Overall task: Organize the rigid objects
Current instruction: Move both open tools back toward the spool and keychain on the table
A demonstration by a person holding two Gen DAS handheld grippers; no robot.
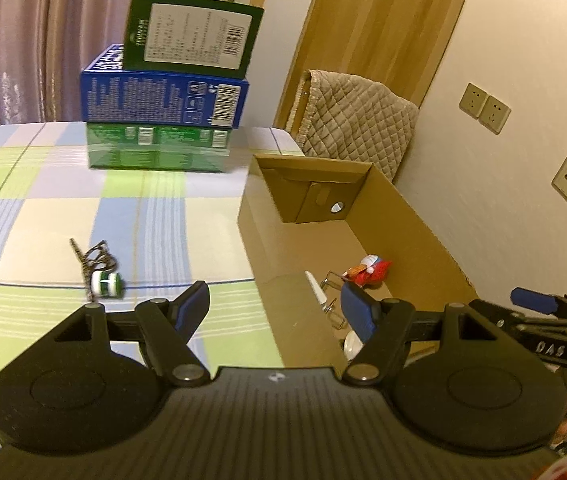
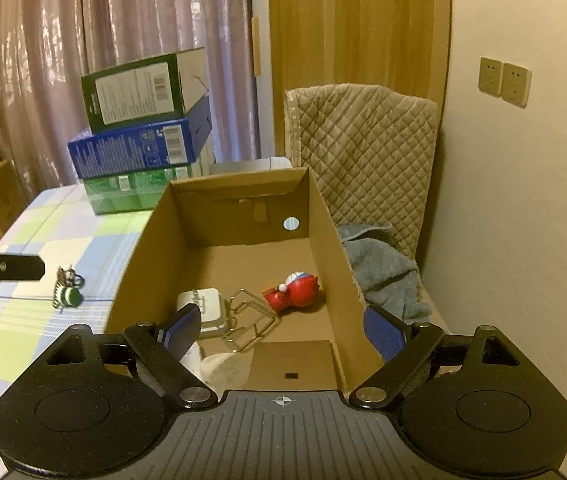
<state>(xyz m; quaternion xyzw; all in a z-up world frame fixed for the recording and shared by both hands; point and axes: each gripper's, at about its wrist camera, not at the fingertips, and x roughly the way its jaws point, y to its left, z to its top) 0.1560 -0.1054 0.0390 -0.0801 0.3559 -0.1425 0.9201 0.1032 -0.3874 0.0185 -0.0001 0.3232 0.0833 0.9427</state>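
Observation:
An open cardboard box (image 2: 335,248) stands on the checked tablecloth (image 1: 63,208); it also shows in the left wrist view (image 1: 411,216). Inside lie a red and blue toy figure (image 2: 295,289), a wire clip (image 2: 249,320) and a white square case (image 2: 207,310). A green and white keychain with keys (image 1: 101,276) lies on the cloth left of the box, also in the right wrist view (image 2: 68,290). My left gripper (image 1: 273,304) is open and empty over the box's left wall. My right gripper (image 2: 279,324) is open and empty above the box's near end.
Three stacked cartons, green, blue and dark green (image 1: 171,92), stand at the table's far side. A chair with a quilted cover (image 2: 363,144) and a grey towel (image 2: 383,268) is right of the box. A wall with sockets (image 1: 483,108) is at the right.

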